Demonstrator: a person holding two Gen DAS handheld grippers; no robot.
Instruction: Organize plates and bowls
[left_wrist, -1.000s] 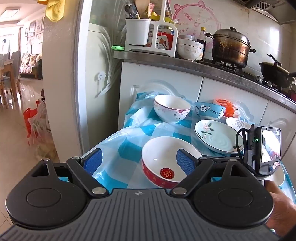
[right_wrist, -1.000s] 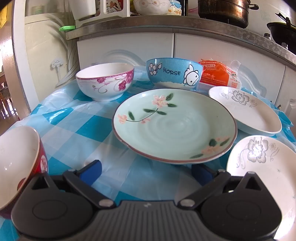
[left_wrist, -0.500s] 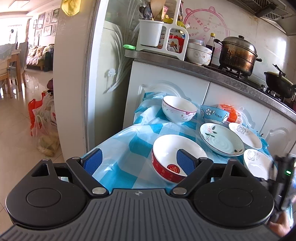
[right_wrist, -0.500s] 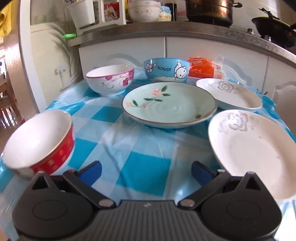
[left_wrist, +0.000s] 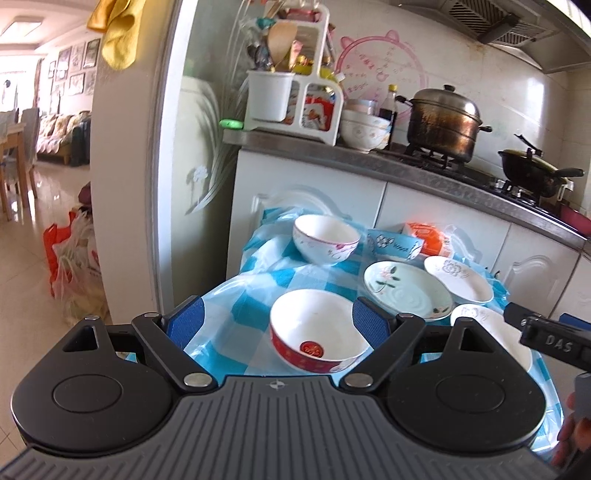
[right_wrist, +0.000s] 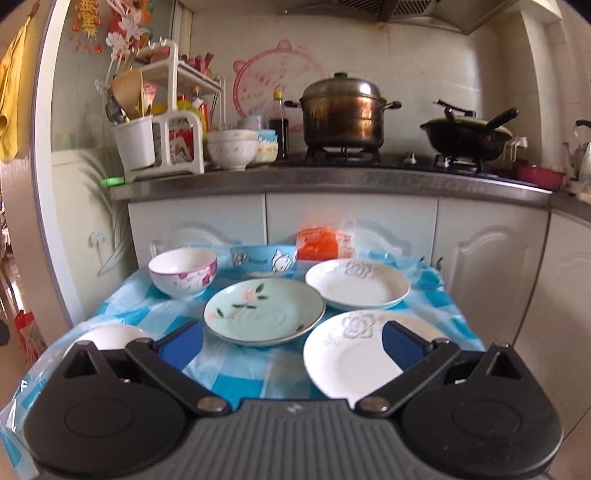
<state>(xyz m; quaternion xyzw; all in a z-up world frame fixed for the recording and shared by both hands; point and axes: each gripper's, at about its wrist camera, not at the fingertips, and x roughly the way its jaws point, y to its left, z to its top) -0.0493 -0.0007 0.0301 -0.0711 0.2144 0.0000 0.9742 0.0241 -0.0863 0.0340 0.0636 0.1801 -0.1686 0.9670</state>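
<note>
Red bowl white inside, upright, mouth up; left gripper and right gripper jaws spread, empty.

Both grippers, left gripper and right gripper, farther back and higher above the table.

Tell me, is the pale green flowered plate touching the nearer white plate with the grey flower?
Apart. The right wrist view shows tablecloth between the green plate and the nearer white plate.
</note>
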